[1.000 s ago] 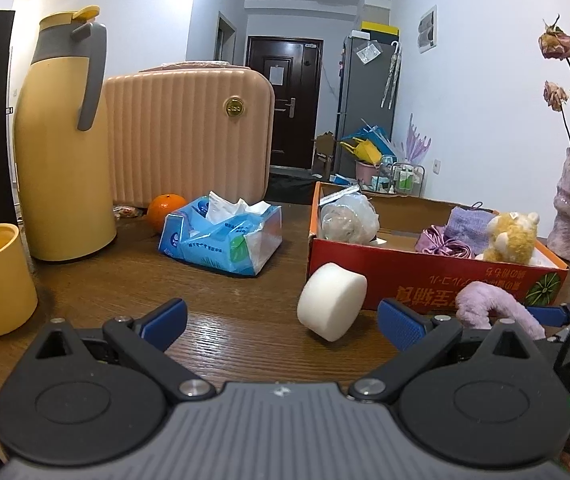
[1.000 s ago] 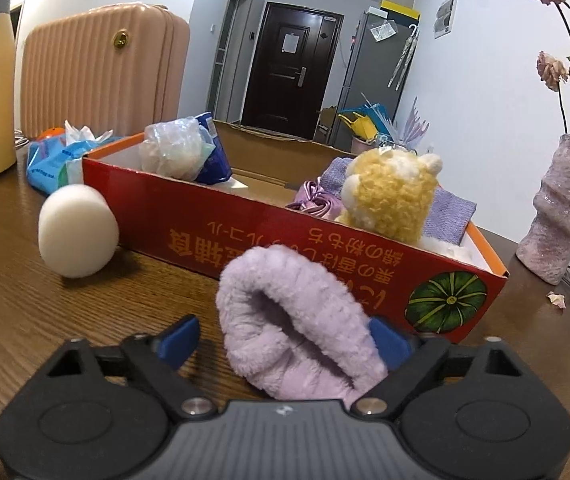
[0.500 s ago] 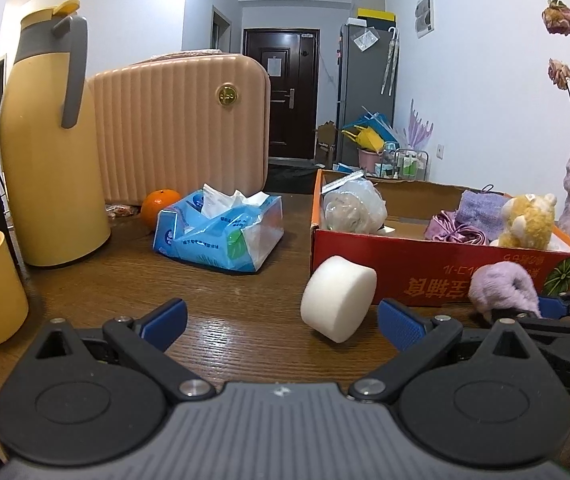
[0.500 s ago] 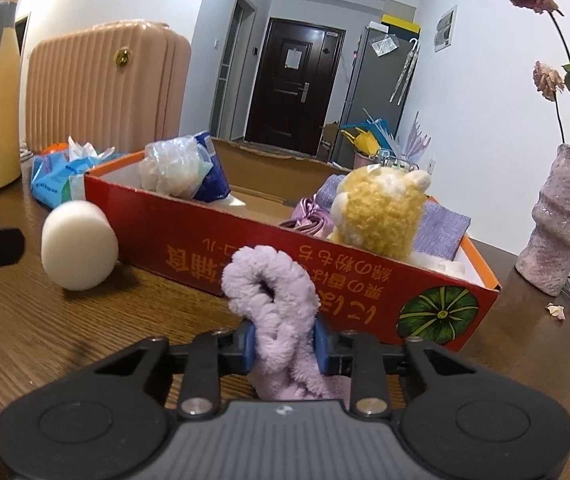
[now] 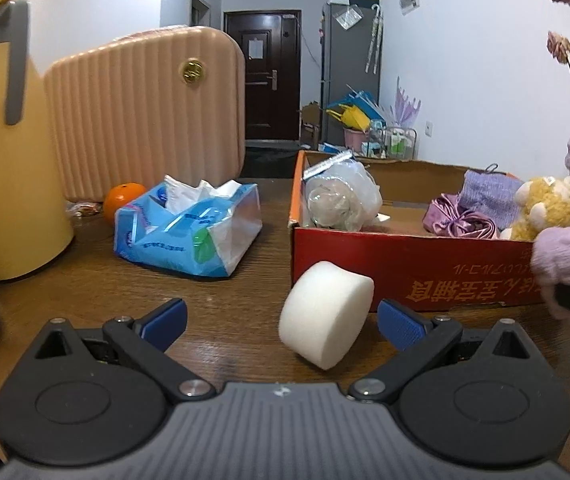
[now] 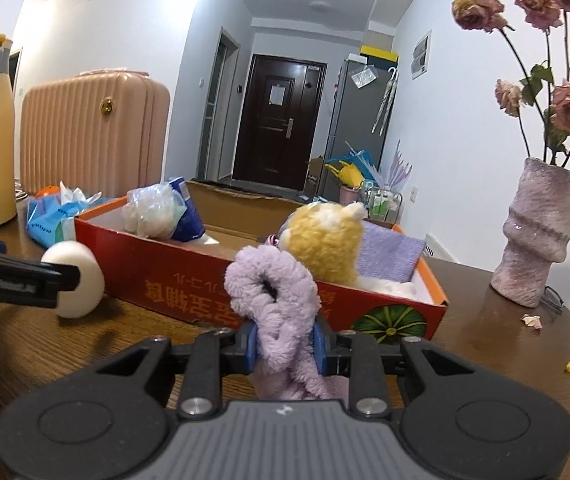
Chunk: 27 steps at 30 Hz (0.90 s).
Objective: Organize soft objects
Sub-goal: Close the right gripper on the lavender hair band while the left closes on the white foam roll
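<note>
Right wrist view showed the right gripper (image 6: 285, 342) clamped tight on a fluffy lilac plush loop (image 6: 273, 292), its blue pads squeezing the fabric from both sides while the upper part of the loop stood up above the jaws. The loop was held just in front of the near wall of a red cardboard box printed with a pumpkin (image 6: 389, 318), which sat on the dark wooden table (image 6: 505, 344). Inside the box lay a fuzzy yellow stuffed toy (image 6: 325, 236), a folded purple cloth (image 6: 389, 258) and a crinkled clear plastic bag (image 6: 151, 214).

In the left wrist view the left gripper (image 5: 281, 320) stood wide open with nothing gripped. A thick white round foam sponge (image 5: 325, 320) rested tilted on the table between the spread blue pads, touching neither, just beside the box's front corner. To the left lay a blue tissue pack (image 5: 189, 232), an orange (image 5: 123, 198), a tall yellow thermos jug (image 5: 1, 152) and a ribbed pink suitcase (image 5: 145, 112).
</note>
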Each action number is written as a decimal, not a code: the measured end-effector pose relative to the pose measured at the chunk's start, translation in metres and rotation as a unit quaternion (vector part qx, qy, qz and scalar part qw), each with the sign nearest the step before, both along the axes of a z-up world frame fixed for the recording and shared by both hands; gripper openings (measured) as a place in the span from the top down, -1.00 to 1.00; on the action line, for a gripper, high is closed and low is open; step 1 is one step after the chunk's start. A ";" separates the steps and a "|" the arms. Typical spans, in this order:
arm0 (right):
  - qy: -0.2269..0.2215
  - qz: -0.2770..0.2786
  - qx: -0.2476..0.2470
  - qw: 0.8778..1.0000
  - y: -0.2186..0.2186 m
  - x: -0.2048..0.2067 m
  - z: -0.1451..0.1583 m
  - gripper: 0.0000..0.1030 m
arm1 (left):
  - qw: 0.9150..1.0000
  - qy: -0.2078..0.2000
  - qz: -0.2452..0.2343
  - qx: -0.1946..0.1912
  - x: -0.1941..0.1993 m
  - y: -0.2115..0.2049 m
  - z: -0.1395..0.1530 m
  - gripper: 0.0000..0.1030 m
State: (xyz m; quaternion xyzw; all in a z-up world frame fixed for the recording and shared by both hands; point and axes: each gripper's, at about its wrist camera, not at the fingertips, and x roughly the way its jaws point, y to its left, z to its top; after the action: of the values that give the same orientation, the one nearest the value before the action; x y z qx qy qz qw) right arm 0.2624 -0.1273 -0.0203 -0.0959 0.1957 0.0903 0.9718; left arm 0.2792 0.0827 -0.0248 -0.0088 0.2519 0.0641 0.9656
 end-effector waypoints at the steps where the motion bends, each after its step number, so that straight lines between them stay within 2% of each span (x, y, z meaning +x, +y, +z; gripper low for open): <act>1: -0.002 -0.001 0.000 1.000 -0.001 0.000 0.000 0.50 | 1.000 0.002 -0.003 0.002 0.003 -0.001 -0.001 -1.00; 6: -0.007 -0.004 0.003 1.000 -0.010 -0.003 0.001 0.50 | 1.000 0.016 -0.020 0.003 0.017 -0.005 -0.005 -1.00; 13: -0.014 -0.007 0.005 1.000 -0.017 -0.004 0.002 0.50 | 0.999 0.014 -0.039 0.008 0.024 -0.010 -0.006 -1.00; 15: -0.015 -0.008 0.005 1.000 -0.019 -0.004 0.002 0.50 | 0.999 0.017 -0.043 0.008 0.026 -0.010 -0.006 -0.91; 17: -0.017 -0.009 0.005 1.000 -0.020 -0.004 0.002 0.50 | 0.998 0.023 -0.052 0.004 0.027 -0.011 -0.007 -0.62; 18: -0.017 -0.009 0.006 1.000 -0.021 -0.004 0.002 0.50 | 0.998 0.026 -0.056 0.002 0.027 -0.011 -0.007 -0.56; 21: -0.020 -0.010 0.006 1.000 -0.023 -0.005 0.003 0.50 | 0.997 0.029 -0.068 -0.002 0.027 -0.012 -0.008 -0.17; 23: -0.023 -0.009 0.008 1.000 -0.025 -0.005 0.003 0.50 | 0.996 0.033 -0.078 -0.006 0.026 -0.013 -0.008 0.22; 25: -0.029 -0.008 0.010 1.000 -0.027 -0.007 0.004 0.50 | 0.996 0.037 -0.085 -0.009 0.025 -0.014 -0.009 0.41; 27: -0.035 -0.008 0.011 0.999 -0.029 -0.008 0.006 0.50 | 0.995 0.032 -0.091 -0.007 0.022 -0.016 -0.008 0.42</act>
State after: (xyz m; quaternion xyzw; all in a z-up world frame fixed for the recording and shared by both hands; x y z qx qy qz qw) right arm 0.2546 -0.1561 -0.0146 -0.0869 0.1612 0.0810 0.9797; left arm 0.3012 0.0667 -0.0324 0.0092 0.2827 -0.0251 0.9588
